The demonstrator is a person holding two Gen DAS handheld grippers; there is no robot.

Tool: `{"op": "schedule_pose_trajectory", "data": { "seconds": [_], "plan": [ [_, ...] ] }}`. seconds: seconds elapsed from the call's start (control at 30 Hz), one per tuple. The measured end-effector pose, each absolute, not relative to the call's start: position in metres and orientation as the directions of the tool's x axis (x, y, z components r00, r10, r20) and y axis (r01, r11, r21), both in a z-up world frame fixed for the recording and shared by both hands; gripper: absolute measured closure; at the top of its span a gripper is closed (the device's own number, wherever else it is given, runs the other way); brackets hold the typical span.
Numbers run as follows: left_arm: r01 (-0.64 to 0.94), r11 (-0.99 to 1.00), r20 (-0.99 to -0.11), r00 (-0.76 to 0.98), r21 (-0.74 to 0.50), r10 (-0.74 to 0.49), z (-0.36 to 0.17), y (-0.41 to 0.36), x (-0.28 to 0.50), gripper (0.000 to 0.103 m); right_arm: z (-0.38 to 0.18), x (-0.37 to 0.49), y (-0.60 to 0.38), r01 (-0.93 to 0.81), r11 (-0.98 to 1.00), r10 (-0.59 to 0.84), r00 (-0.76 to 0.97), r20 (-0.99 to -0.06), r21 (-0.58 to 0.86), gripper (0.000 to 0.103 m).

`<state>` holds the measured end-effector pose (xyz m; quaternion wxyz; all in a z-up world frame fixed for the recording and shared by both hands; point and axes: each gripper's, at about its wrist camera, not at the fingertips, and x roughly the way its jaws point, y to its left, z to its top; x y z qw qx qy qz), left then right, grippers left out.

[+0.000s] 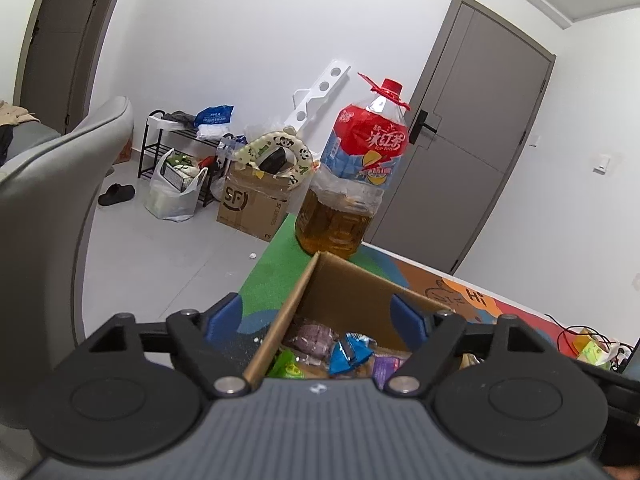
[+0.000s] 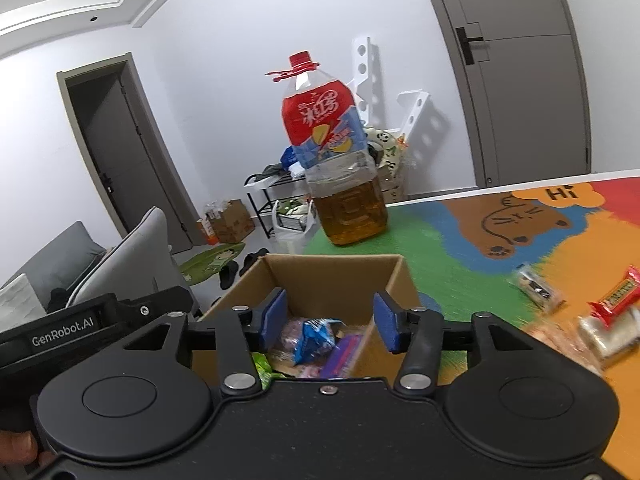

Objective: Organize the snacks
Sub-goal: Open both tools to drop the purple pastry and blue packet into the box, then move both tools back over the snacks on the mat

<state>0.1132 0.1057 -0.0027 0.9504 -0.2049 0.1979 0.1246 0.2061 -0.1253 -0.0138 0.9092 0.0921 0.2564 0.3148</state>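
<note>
White walls and grey doors (image 2: 524, 72) surround a table covered by a colourful cartoon mat (image 2: 472, 240); floor beyond holds a shoe rack (image 1: 168, 148), a white plastic bag (image 1: 172, 192) and a taped carton (image 1: 252, 208); a grey chair back (image 1: 52, 184) stands at the left of the left wrist view. On the green part of the mat an open cardboard box (image 2: 332, 276) sits near the table edge; just behind it, upright, a large tea bottle (image 2: 340, 168) with red cap and red-blue label, about half full of amber liquid. Inside the box lie several wrapped snacks: a blue packet (image 2: 316, 338), a purple packet (image 2: 344, 354), a green packet (image 1: 290, 366); others too jumbled to identify. Left gripper (image 1: 316, 316) hovers over the box's near left wall, blue pads spread wide, nothing between them; right gripper (image 2: 330, 322) hovers over the box opening, pads likewise parted and holding nothing. Loose snacks remain on the orange part of the mat, well right of the box: a red-wrapped bar (image 2: 616, 300), a dark-and-clear packet (image 2: 536, 290), pale packets (image 2: 608, 334) touching the red one, blurred.
</note>
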Motion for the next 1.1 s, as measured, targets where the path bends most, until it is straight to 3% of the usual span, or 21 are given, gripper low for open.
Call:
{"op": "schedule_pose_trajectory", "data": {
  "seconds": [0.2,0.37,0.53,1.1],
  "plan": [
    [-0.34,0.883,-0.44,0.88,-0.325,0.177,0.0,0.09,0.11,0.016,-0.01,0.197,-0.149,-0.516,0.795,0.607,0.688,-0.399,0.32,0.039],
    [-0.314,0.896,-0.432,0.888,-0.314,0.16,0.002,0.069,0.106,0.011,-0.008,0.19,-0.17,-0.503,0.805,0.593,0.707,-0.387,0.314,0.011],
    [-0.292,0.911,-0.435,0.889,-0.291,0.146,0.002,0.047,0.104,0.009,-0.009,0.182,-0.194,-0.48,0.819,0.571,0.732,-0.372,0.313,0.001],
    [-0.217,0.945,-0.419,0.903,-0.245,0.099,0.007,-0.021,0.098,0.005,-0.014,0.159,-0.267,-0.385,0.867,0.482,0.806,-0.344,0.315,0.0]
  ]
}}
